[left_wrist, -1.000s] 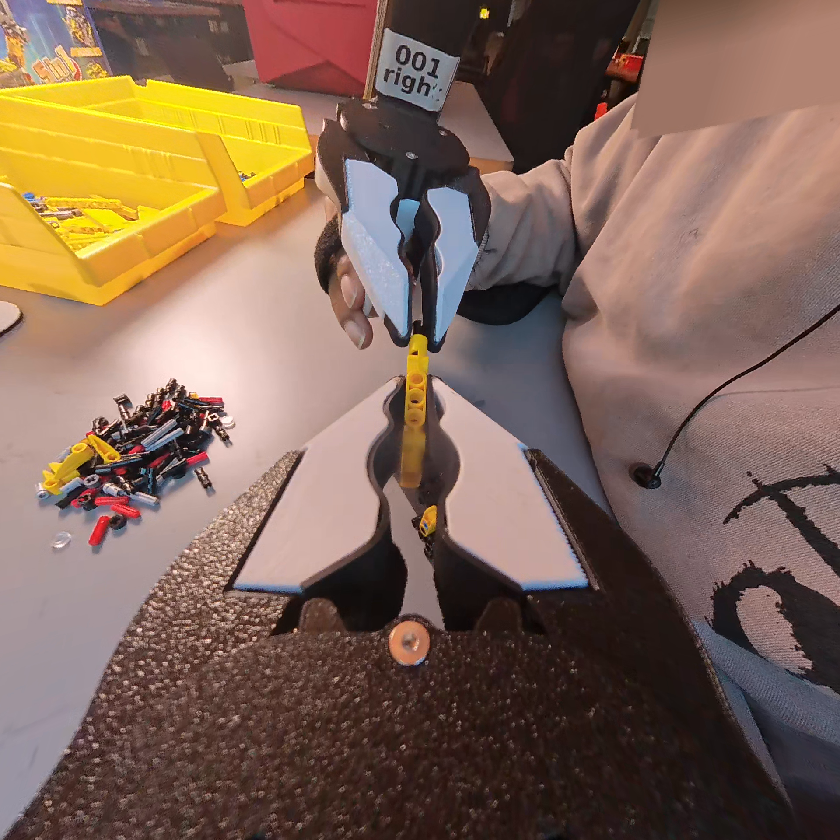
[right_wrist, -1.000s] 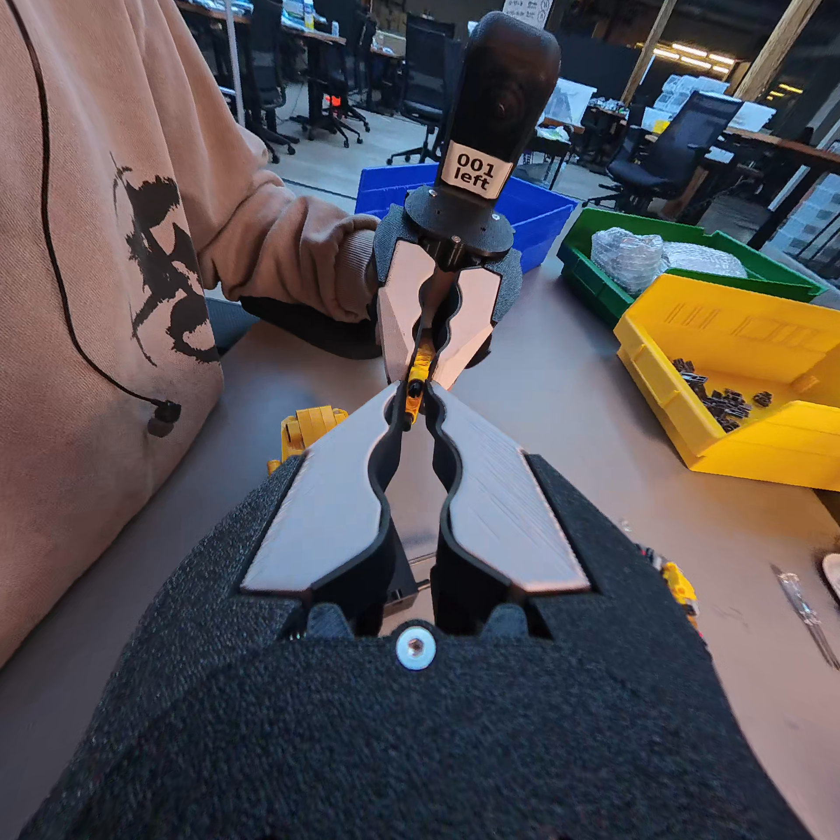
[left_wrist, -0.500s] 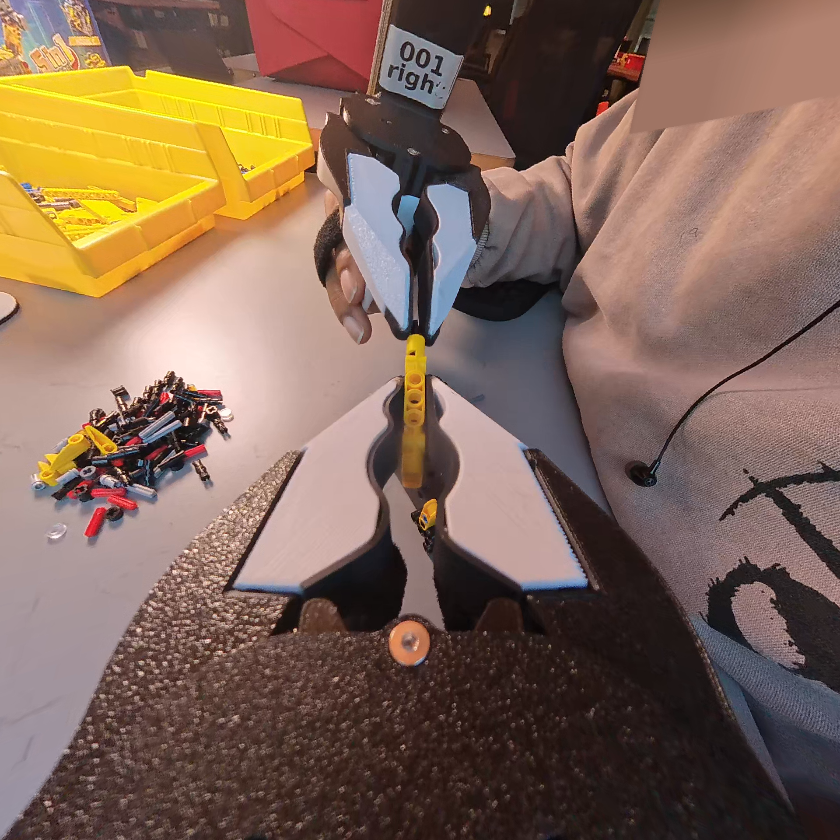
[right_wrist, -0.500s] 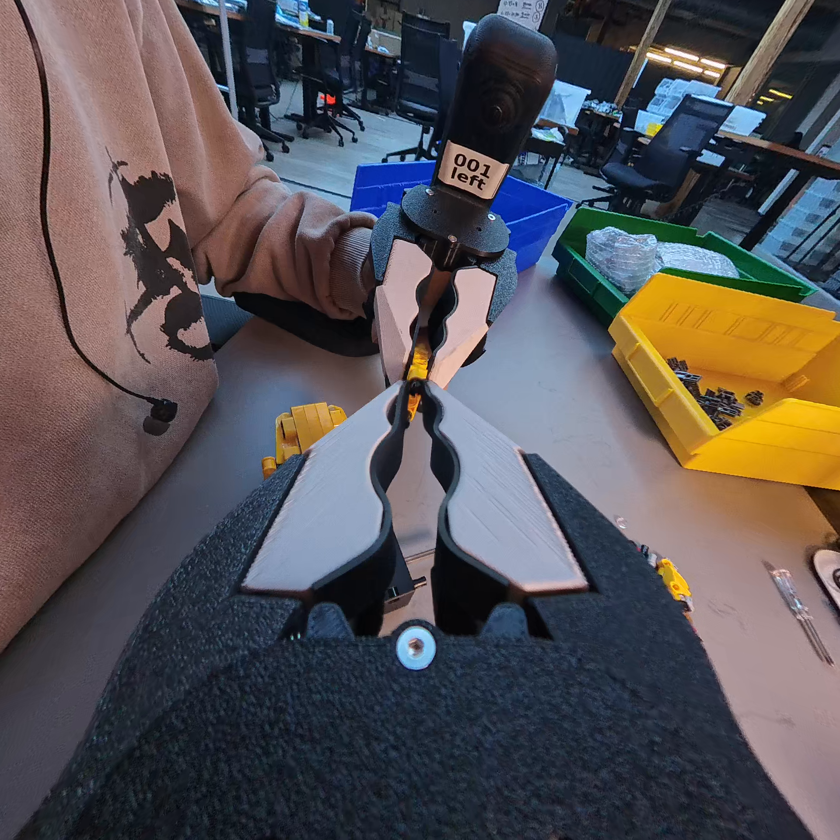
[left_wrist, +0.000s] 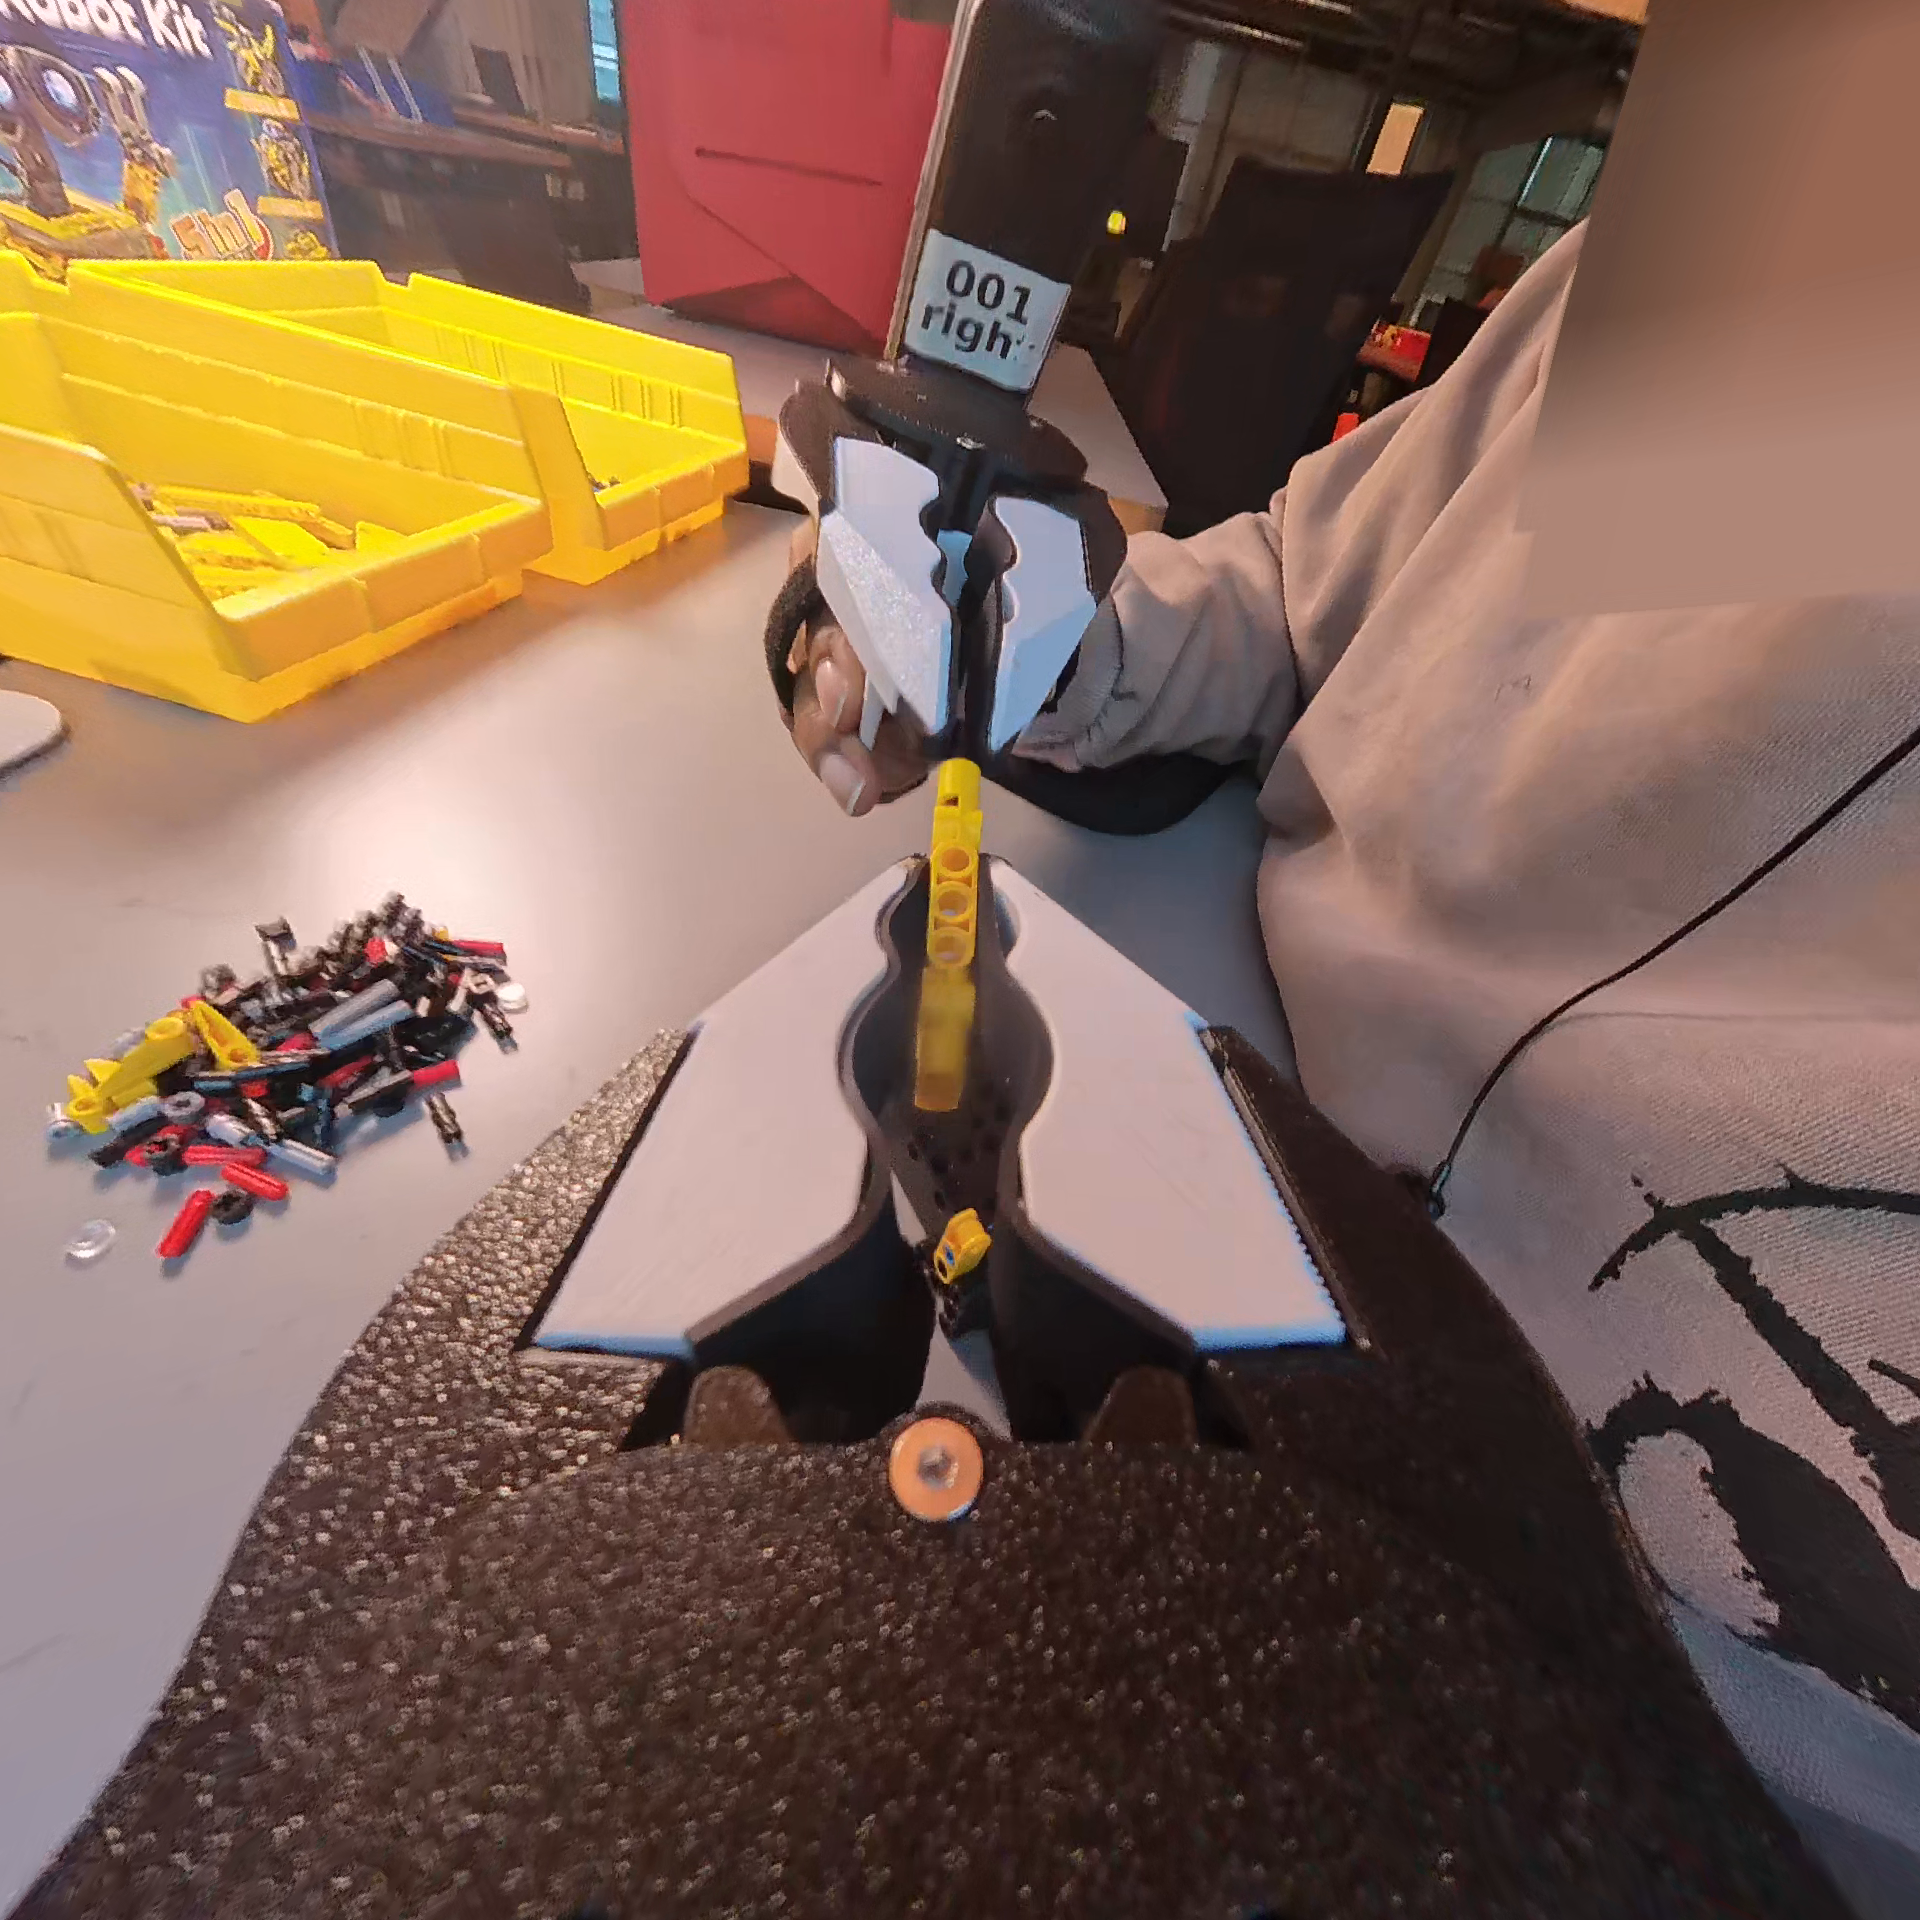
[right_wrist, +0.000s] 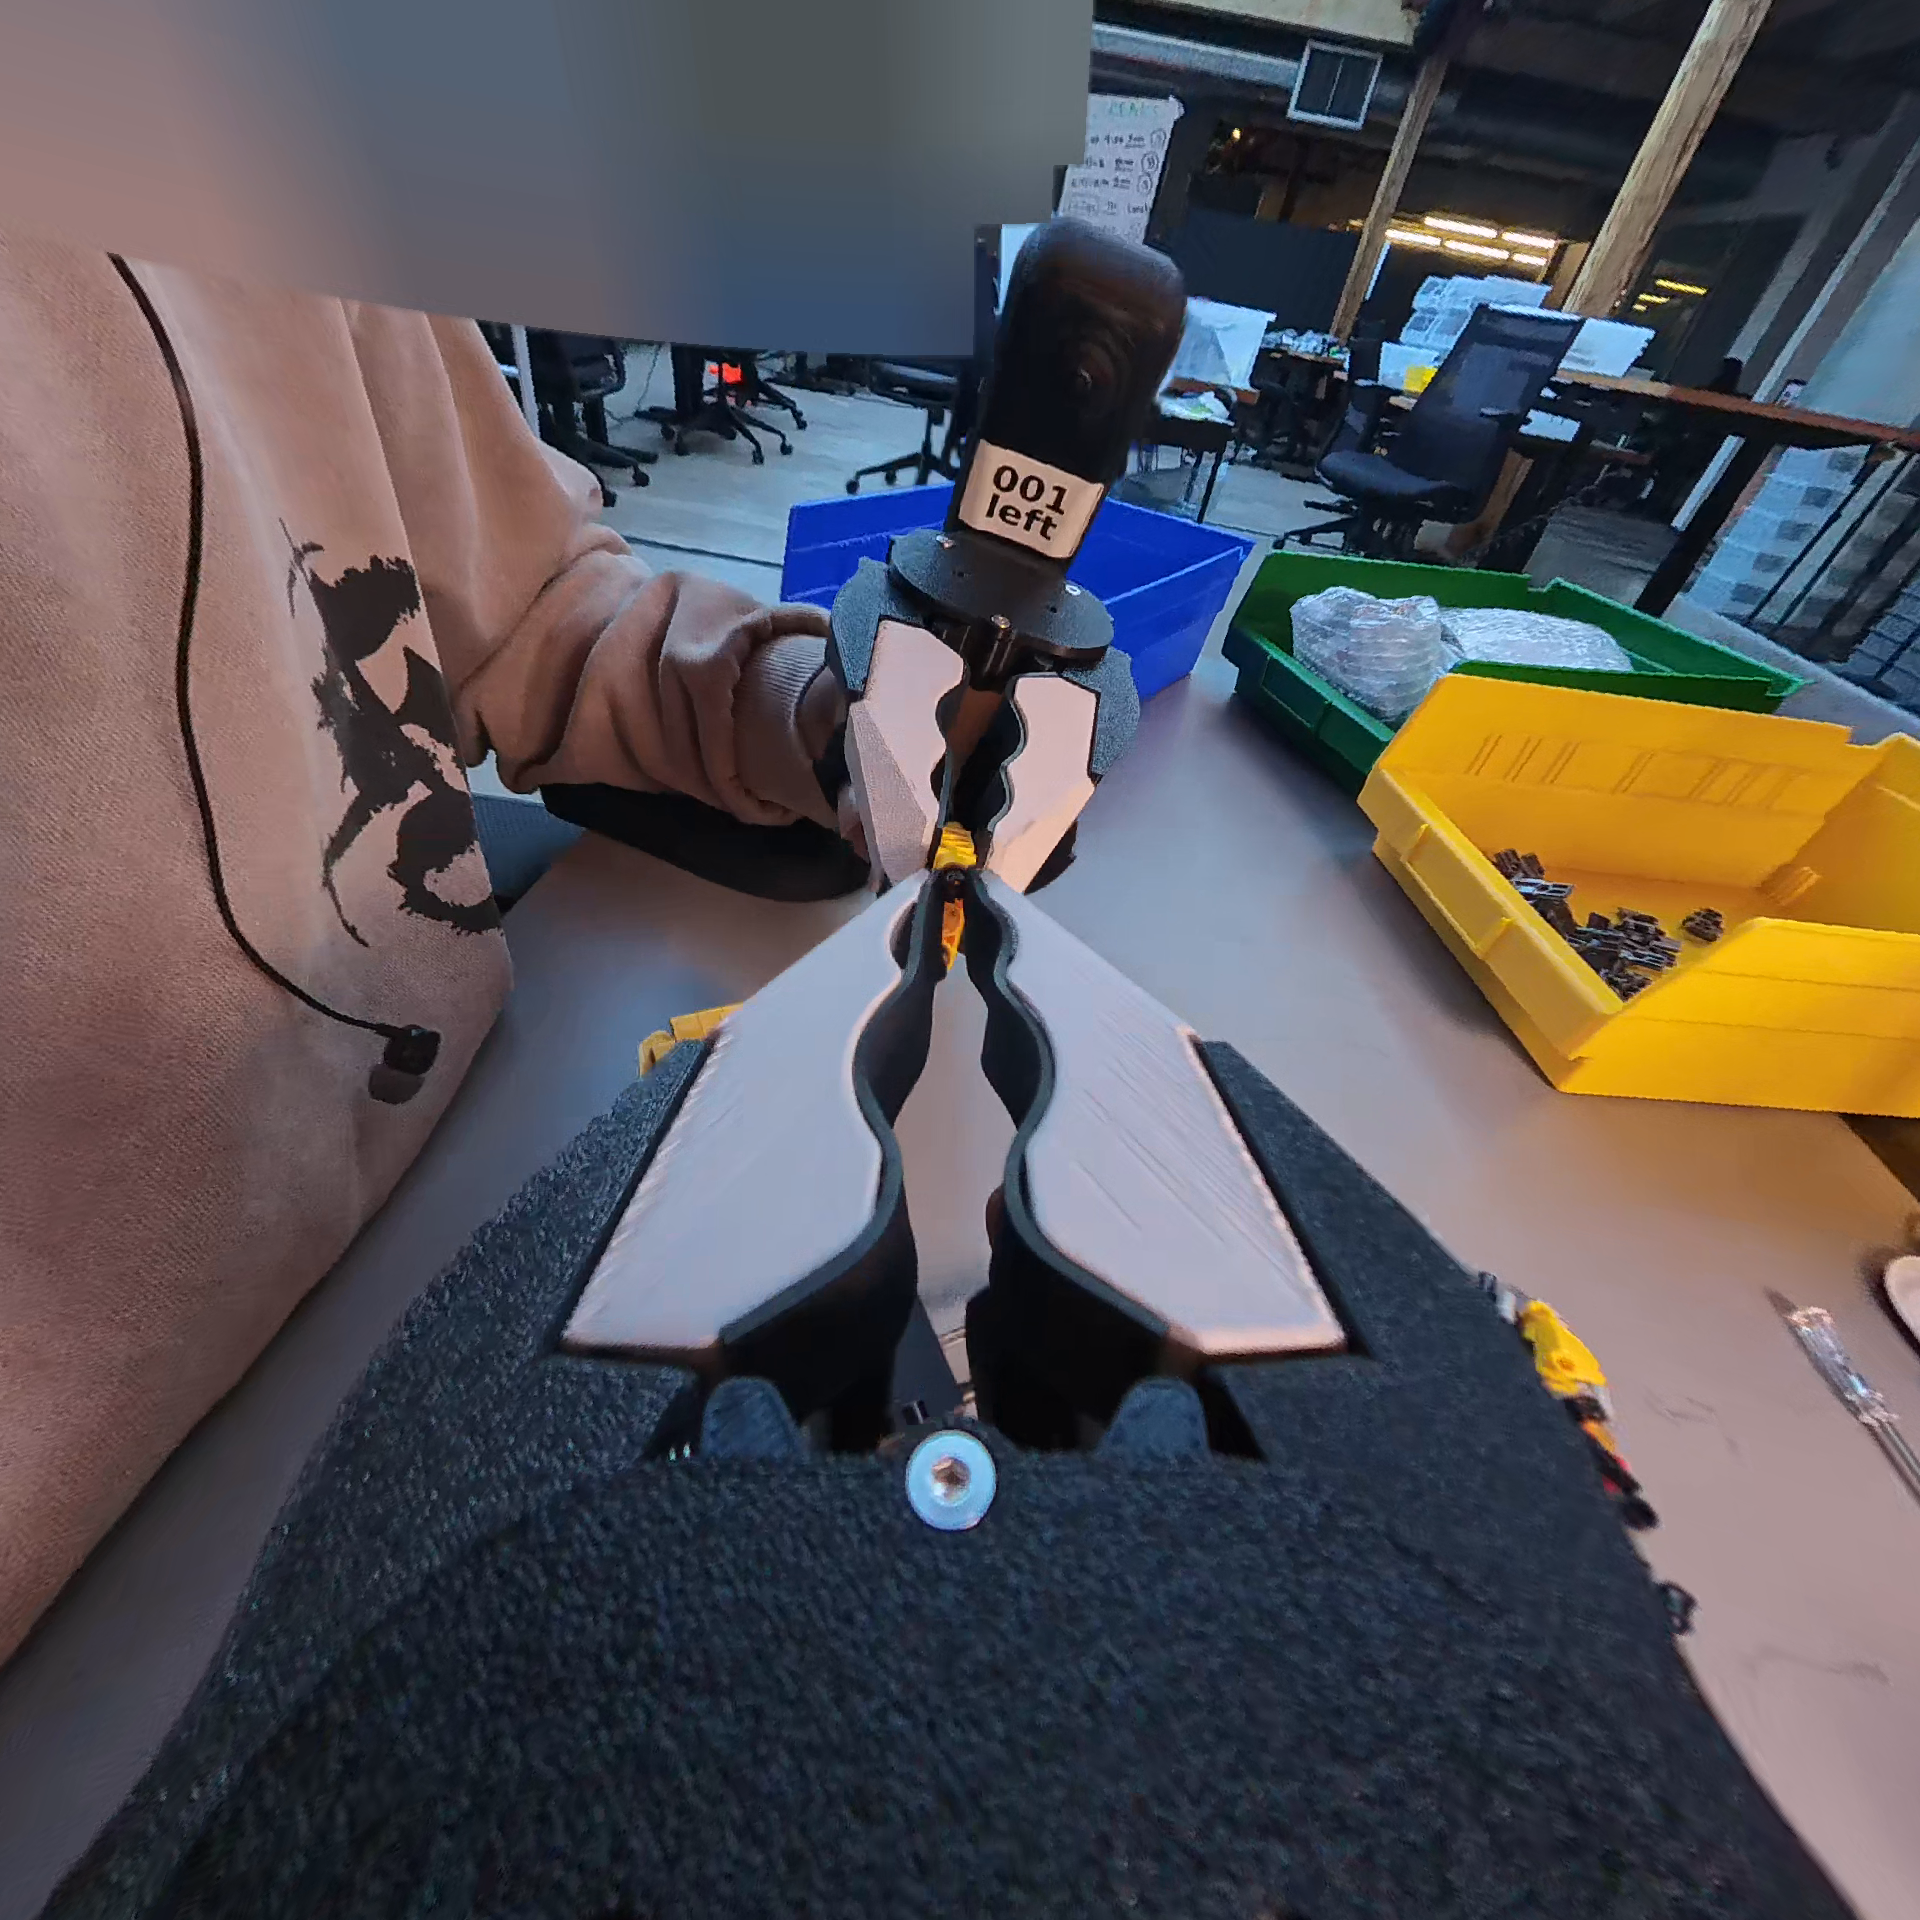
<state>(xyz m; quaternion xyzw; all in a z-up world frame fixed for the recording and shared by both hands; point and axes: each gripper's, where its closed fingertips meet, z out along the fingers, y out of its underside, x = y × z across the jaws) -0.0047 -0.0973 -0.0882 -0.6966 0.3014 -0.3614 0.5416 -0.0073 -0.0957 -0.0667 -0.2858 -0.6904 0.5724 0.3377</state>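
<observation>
Both grippers have barely shifted. Left gripper (left_wrist: 951, 883) clamps a yellow holed beam (left_wrist: 951, 935) at its tips; right gripper (right_wrist: 951, 883), facing it, is closed on the beam's far end. Beside them on the grey surface (left_wrist: 582, 821) lies a pile of small parts (left_wrist: 281, 1049); beyond stand yellow bins (left_wrist: 312, 499), and office chairs (right_wrist: 1455, 426) far behind.

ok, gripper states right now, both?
left gripper: shut on yellow beam.
right gripper: shut on the beam's far end.
</observation>
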